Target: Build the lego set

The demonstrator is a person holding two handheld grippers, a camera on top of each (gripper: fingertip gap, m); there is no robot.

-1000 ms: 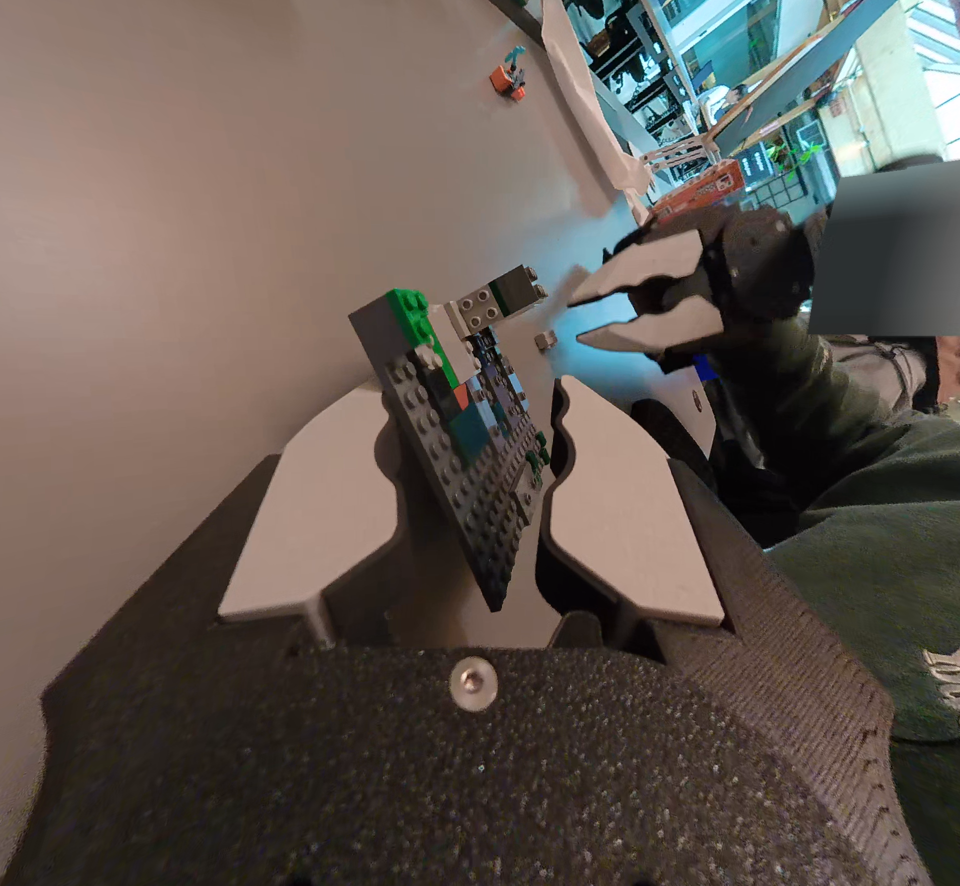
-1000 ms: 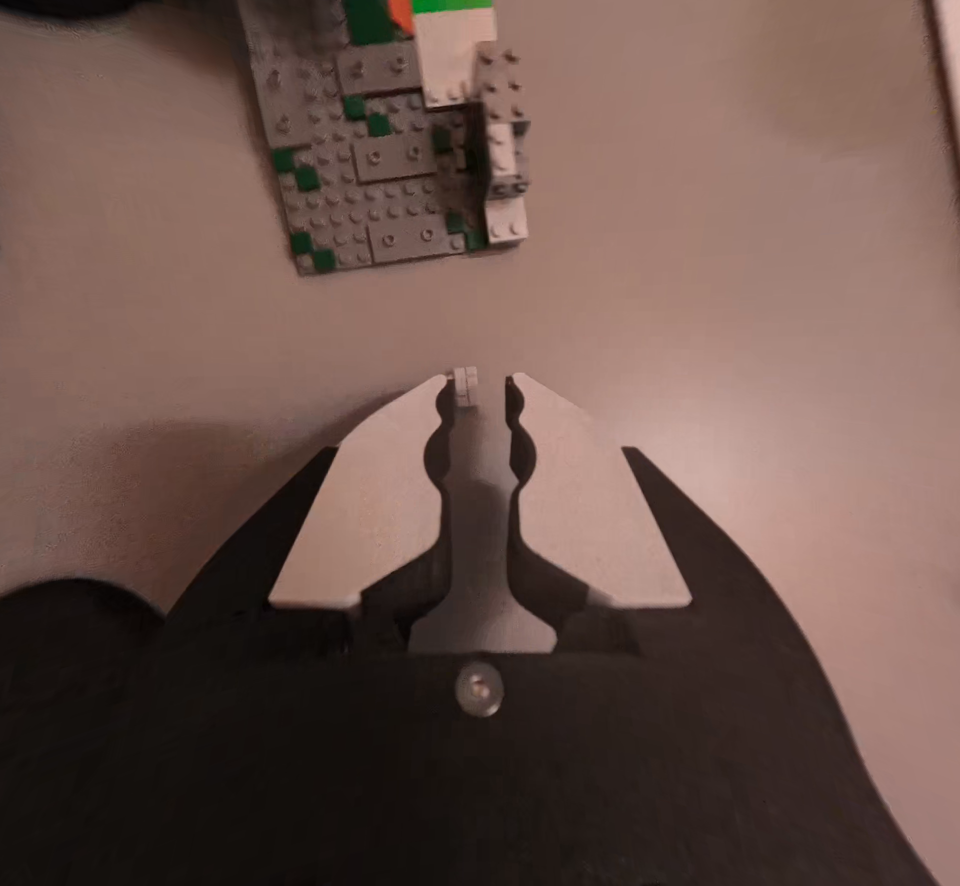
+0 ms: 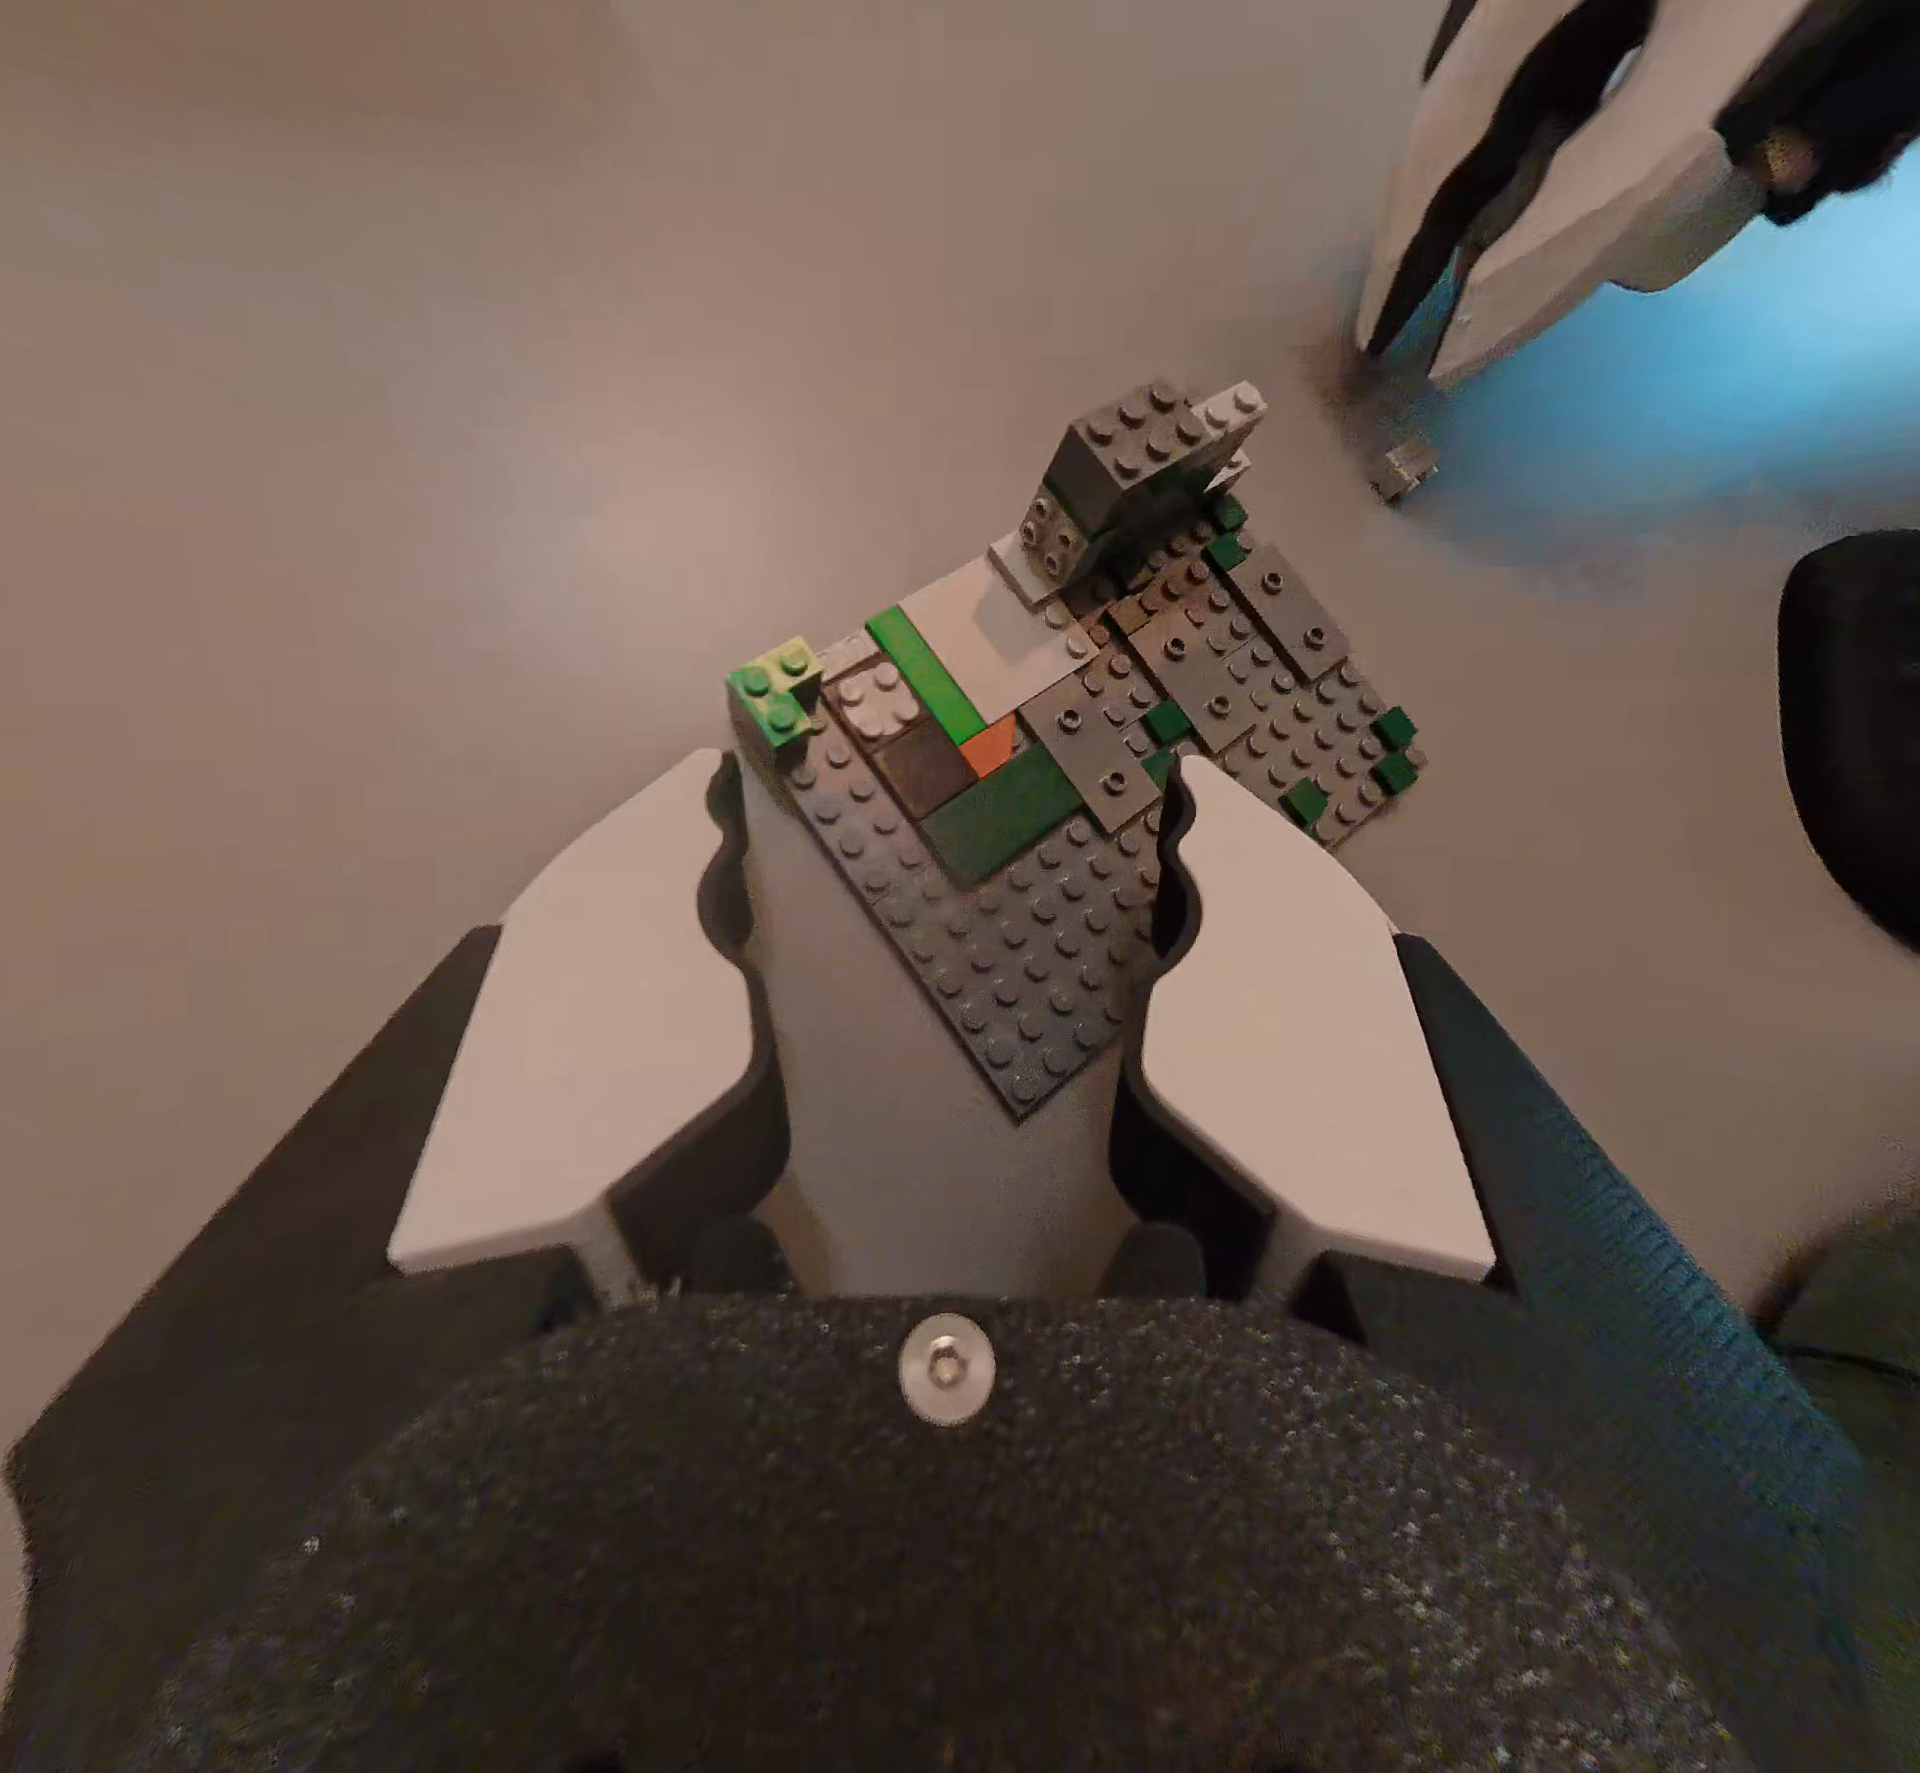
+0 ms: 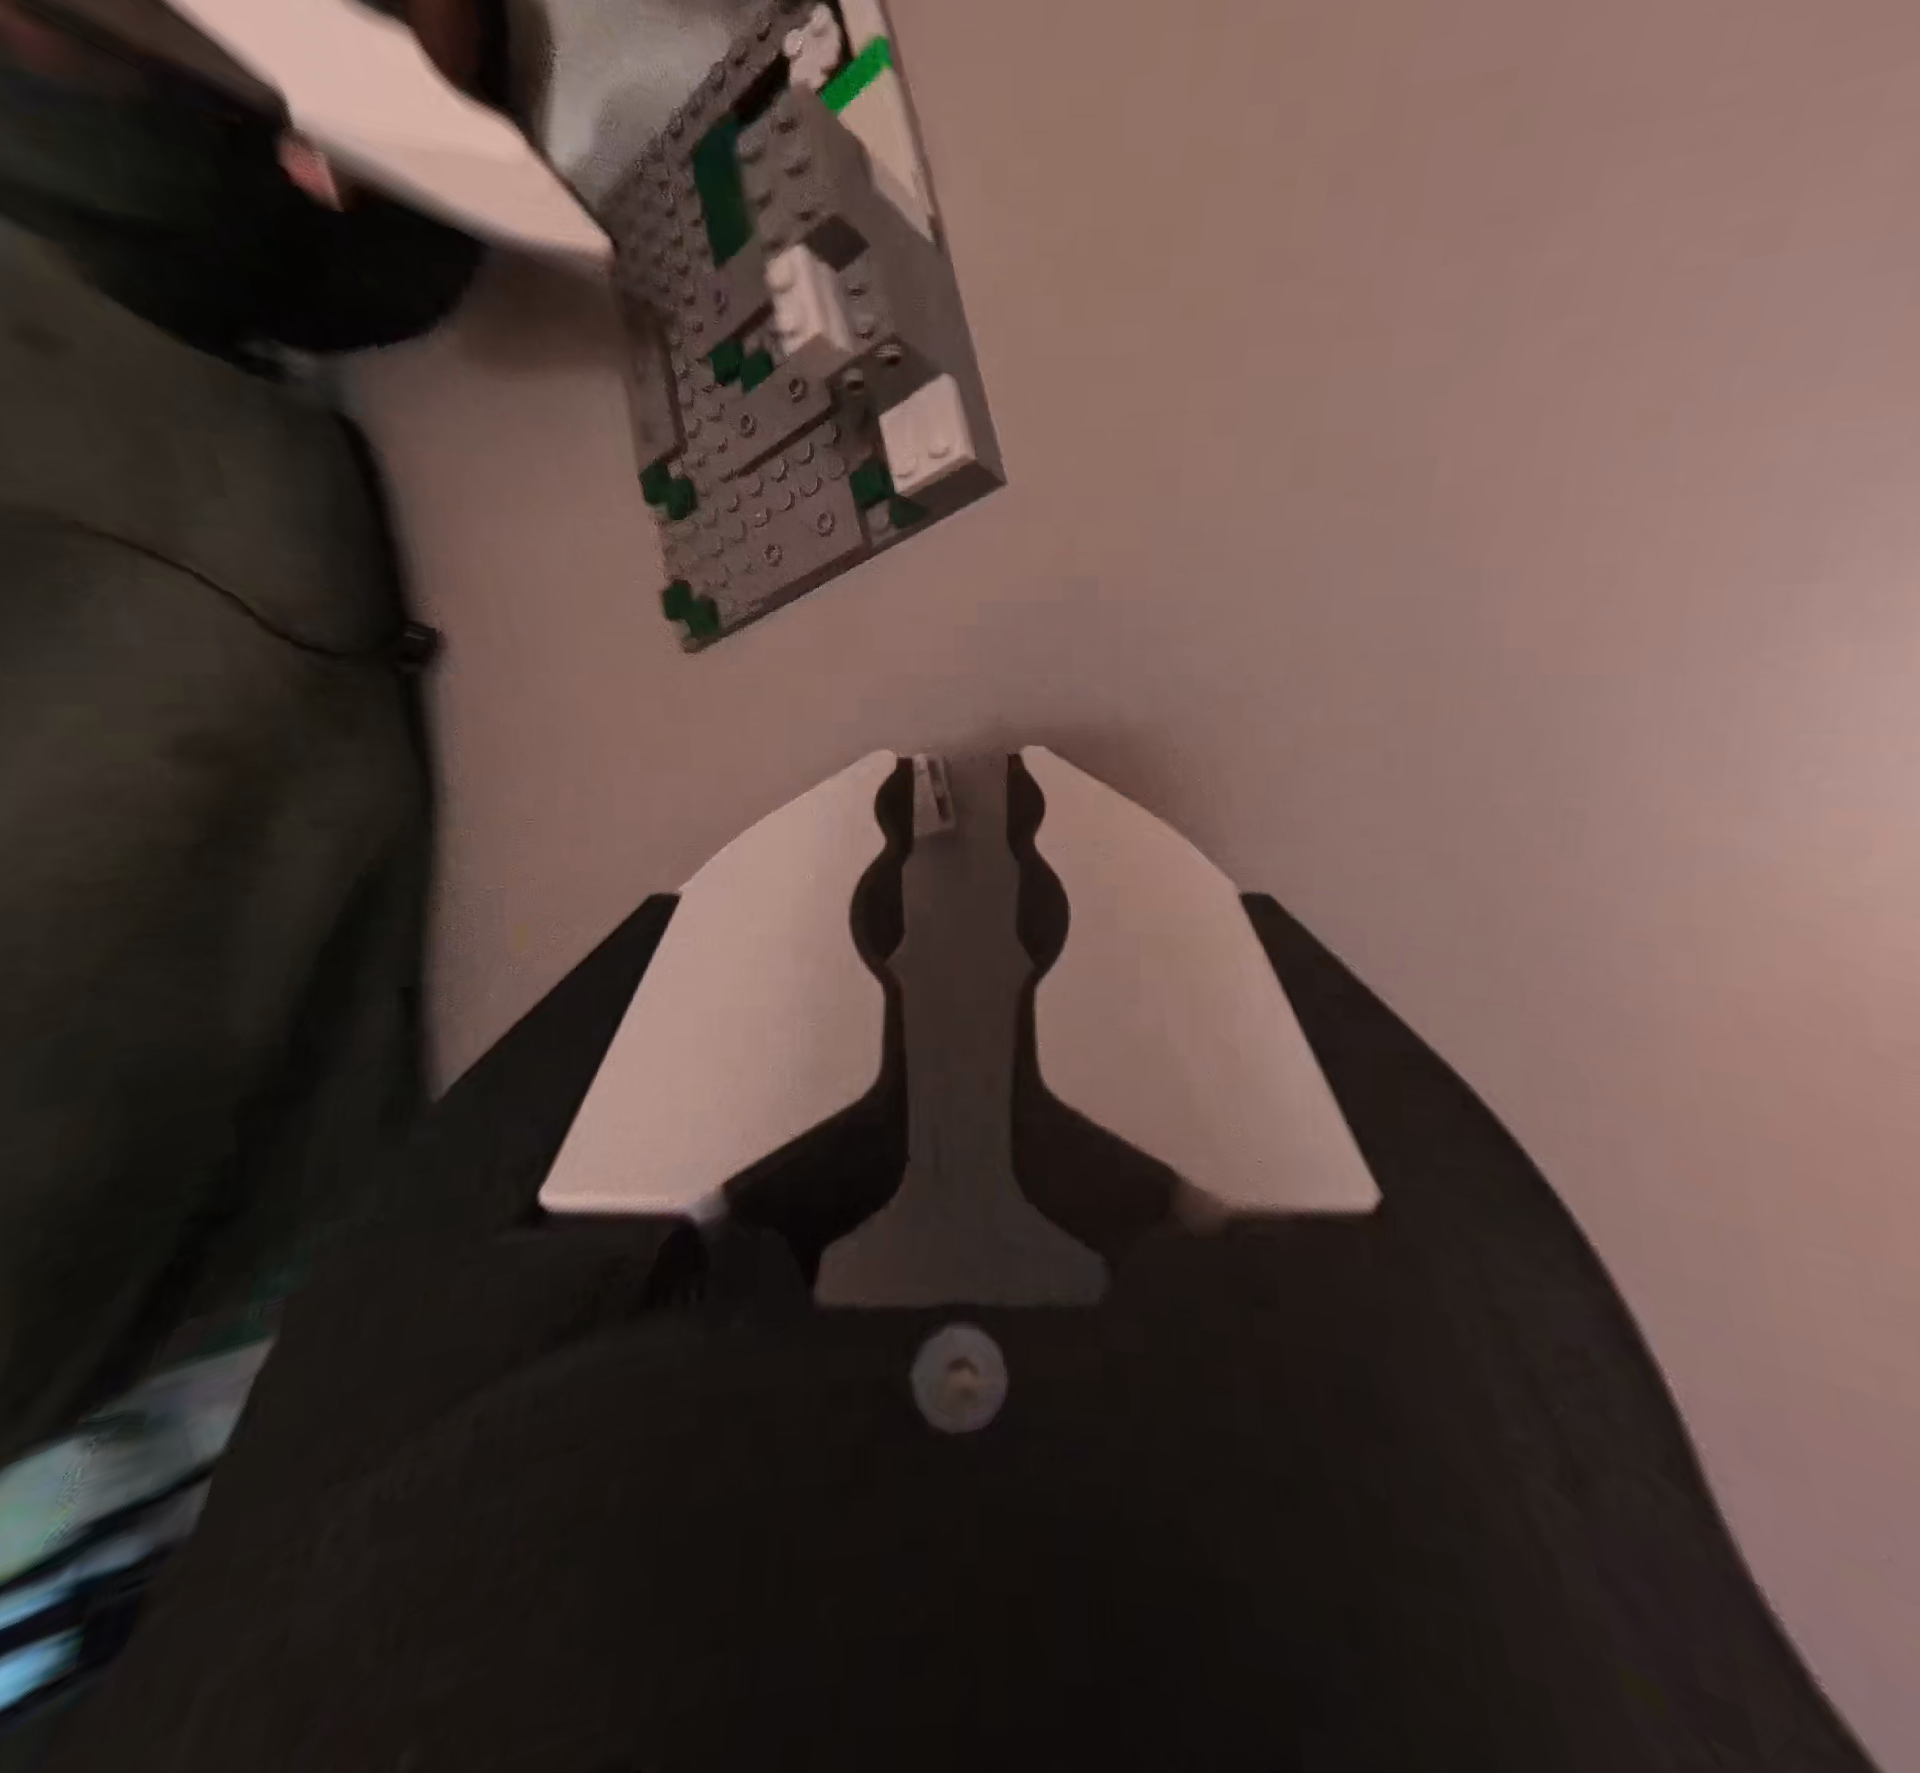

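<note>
Lego plate [image 3: 1049, 850] with its half-built grey and green blocks lay flat on the desk [image 3: 416, 373], one corner reaching between the wide-apart fingers of the left tool [image 3: 951, 767]. A tiny grey piece [image 4: 932, 791] sat just inside the tips of the right tool [image 4: 956, 757], whose fingers stood narrowly apart around it, touching on one side only. From that tool the plate lay at about eleven o'clock, its long axis pointing roughly back toward it, so the right tool seemed the one to carry the piece over.

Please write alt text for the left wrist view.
An open left gripper frames a grey Lego baseplate with green, white and grey pieces, lying on a pale table. The right gripper hovers above a small loose grey brick.
</note>
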